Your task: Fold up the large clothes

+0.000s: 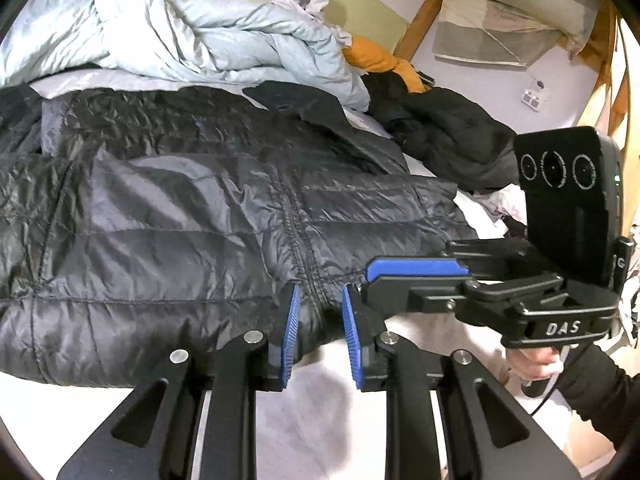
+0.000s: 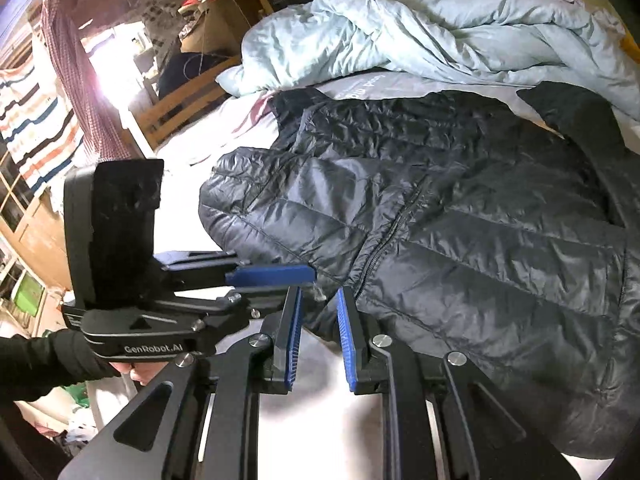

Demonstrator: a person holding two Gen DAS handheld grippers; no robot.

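The black puffer jacket (image 1: 224, 216) lay flat on the bed, zipper up, below the blue duvet (image 1: 168, 28). Both grippers, left (image 1: 318, 316) and right (image 2: 318, 320), stood open-fingered astride its hem, seemingly to pinch it.

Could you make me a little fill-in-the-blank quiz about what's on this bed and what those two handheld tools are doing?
The puffy jacket lying on the bed is ____.
The crumpled duvet behind it is light ____.
Both the left tool and the right tool have their jaws ____.
The pads on the fingers are ____.

Missing words: black; blue; open; blue
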